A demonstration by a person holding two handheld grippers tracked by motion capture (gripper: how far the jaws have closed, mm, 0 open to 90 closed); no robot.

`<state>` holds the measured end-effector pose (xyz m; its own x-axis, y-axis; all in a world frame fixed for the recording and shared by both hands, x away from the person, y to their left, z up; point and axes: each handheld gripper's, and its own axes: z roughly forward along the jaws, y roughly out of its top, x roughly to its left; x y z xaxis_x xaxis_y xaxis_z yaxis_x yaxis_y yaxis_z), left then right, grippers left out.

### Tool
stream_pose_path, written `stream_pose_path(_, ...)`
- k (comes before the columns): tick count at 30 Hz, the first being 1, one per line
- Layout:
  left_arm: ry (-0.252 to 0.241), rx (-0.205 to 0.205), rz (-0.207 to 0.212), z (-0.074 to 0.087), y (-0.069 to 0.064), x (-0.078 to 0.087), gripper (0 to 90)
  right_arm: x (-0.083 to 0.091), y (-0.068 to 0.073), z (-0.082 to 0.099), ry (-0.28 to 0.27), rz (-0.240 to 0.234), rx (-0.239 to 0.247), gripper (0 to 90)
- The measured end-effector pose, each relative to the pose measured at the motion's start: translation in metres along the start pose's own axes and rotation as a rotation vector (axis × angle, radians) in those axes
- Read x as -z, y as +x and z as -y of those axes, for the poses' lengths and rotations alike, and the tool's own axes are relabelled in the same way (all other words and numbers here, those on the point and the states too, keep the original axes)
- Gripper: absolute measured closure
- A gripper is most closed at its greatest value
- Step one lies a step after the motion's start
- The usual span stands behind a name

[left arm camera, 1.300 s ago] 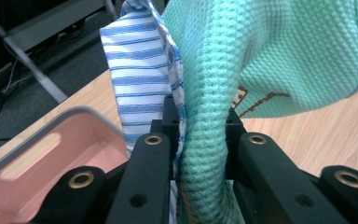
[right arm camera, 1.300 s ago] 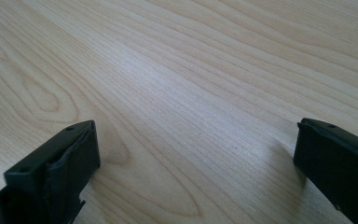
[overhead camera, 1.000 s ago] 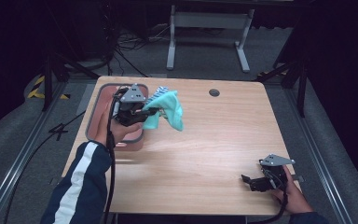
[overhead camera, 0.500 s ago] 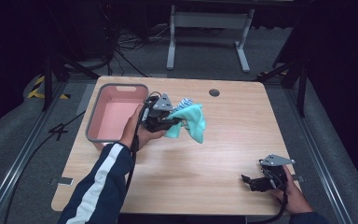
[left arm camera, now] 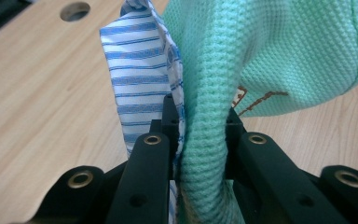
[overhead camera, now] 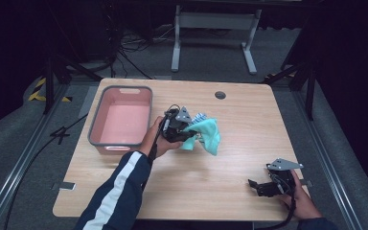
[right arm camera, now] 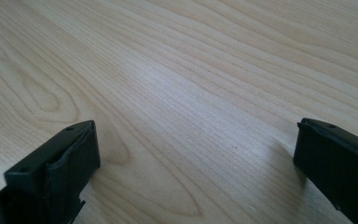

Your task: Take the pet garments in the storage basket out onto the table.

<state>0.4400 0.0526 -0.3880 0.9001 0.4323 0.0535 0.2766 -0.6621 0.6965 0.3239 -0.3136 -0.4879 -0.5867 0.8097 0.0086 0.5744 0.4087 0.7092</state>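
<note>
The wooden table (overhead camera: 230, 143) is bare between the two grippers. The pink bin (overhead camera: 122, 120) stands at 9 o'clock from the left gripper (overhead camera: 184, 130), blocking that side.

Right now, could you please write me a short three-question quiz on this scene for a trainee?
1. True or false: the left gripper is shut on two cloths at once.
2. Multiple choice: the pink bin holds A) the green cloth, B) the striped cloth, C) nothing visible.
3. Fill in: the right gripper has its jaws ____ above the bare table.

Key:
1. True; the left gripper view shows both pinched between its jaws.
2. C; both cloths hang from the left gripper beside the bin.
3. Open, with nothing between them.
</note>
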Motion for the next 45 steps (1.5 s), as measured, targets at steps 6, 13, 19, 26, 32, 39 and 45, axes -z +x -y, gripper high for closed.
stream_pose_path(6, 0.024, 0.019, 0.018, 0.007, -0.002, -0.020, 78.9, 0.000, 0.000, 0.000, 0.000, 0.000, 0.000, 0.5)
stream_pose_path(13, 0.050, 0.029, 0.022, 0.017, -0.006, -0.041, 78.6, 0.000, 0.000, 0.000, 0.000, 0.000, 0.000, 0.5)
stream_pose_path(19, 0.077, 0.021, 0.028, 0.021, -0.010, -0.051, 78.2, 0.000, 0.000, 0.000, 0.000, 0.000, 0.000, 0.5)
stream_pose_path(26, 0.102, 0.025, 0.049, 0.024, -0.016, -0.062, 73.8, 0.000, 0.000, 0.000, 0.000, 0.000, 0.000, 0.5)
stream_pose_path(32, 0.101, 0.052, 0.065, 0.027, -0.015, -0.069, 70.6, 0.000, 0.000, 0.000, 0.000, 0.000, 0.000, 0.5)
stream_pose_path(39, 0.084, 0.085, 0.075, 0.027, -0.019, -0.073, 57.6, 0.000, 0.000, 0.000, 0.000, 0.000, -0.001, 0.5)
stream_pose_path(45, 0.042, 0.102, 0.071, 0.022, -0.021, -0.062, 41.3, 0.000, 0.000, 0.000, 0.000, 0.000, 0.000, 0.5)
